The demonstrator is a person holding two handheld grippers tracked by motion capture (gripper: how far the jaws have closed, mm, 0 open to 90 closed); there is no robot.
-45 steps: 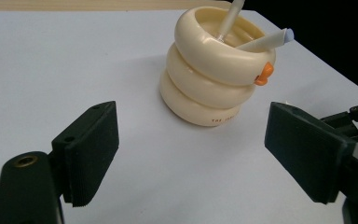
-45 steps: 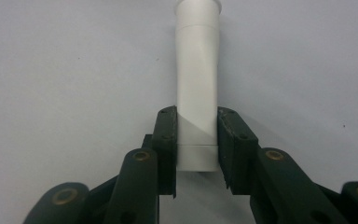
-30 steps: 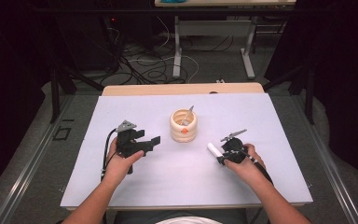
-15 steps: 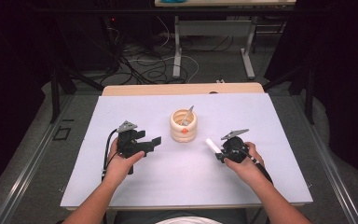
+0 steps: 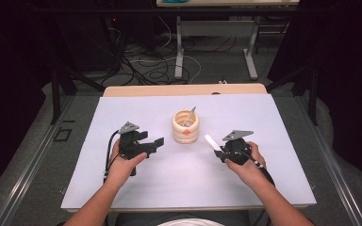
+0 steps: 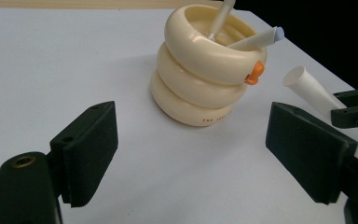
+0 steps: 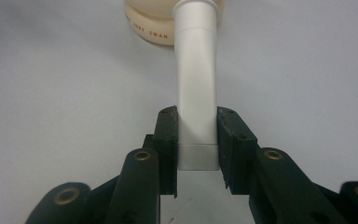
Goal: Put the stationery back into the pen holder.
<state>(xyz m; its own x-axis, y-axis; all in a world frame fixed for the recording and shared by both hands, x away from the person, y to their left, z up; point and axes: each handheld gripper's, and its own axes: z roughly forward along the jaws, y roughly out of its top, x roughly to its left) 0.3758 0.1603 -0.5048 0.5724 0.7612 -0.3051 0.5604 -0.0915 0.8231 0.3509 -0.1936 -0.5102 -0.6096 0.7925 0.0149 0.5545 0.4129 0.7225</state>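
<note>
While the right gripper (image 5: 222,152) clamps a white tube (image 5: 212,141) that sticks out toward 11 o'clock, its tip sits near the cream ringed holder (image 5: 185,129), not touching. Left gripper (image 5: 154,143), jaws wide apart, empty, is at the holder's 8 o'clock.

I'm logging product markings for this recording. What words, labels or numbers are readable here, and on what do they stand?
"...UDY SWAN": small reddish print on the bottom ring of the cream holder, in the right gripper view; the first letter is cut off.
"THE ...": the same print on the holder in the left gripper view; the rest is too small to read.
White tube in the right gripper: no text seen.
</note>
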